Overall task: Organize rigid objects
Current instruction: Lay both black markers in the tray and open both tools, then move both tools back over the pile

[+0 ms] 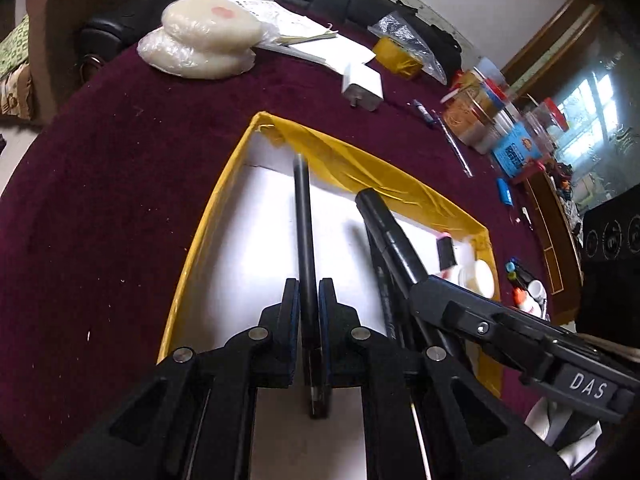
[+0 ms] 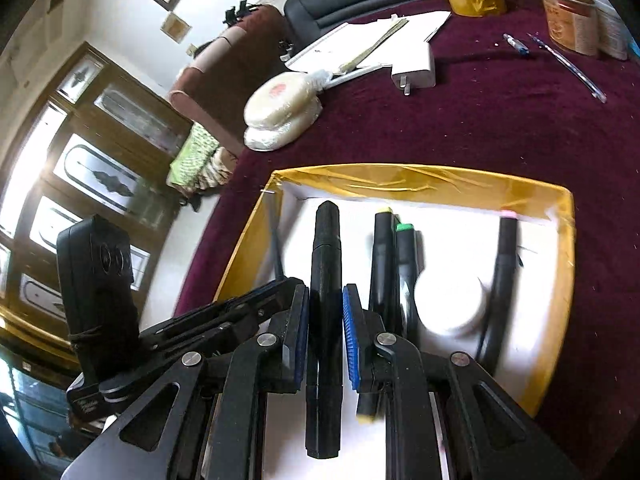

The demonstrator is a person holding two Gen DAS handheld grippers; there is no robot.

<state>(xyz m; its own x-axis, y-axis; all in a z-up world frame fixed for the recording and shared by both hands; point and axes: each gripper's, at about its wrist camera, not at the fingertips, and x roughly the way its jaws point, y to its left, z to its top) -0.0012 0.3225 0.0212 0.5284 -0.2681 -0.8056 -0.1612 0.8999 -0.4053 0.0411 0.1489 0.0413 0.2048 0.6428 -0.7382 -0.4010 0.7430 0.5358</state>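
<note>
Left tongs (image 1: 309, 304) clenched on thin black pen (image 1: 303, 216), its back end hidden. Right tongs (image 2: 326, 312) grasping fat black marker (image 2: 326, 264). Round white thing (image 2: 450, 300) blurry in yellow-edged tray (image 2: 420, 178).

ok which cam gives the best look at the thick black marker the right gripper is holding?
Right wrist view. The thick black marker runs nearly its full length down the frame centre, clamped in the right gripper above the yellow-edged tray. The left wrist view shows only its upper part, slanted, its lower part hidden by the right gripper's body.
</note>
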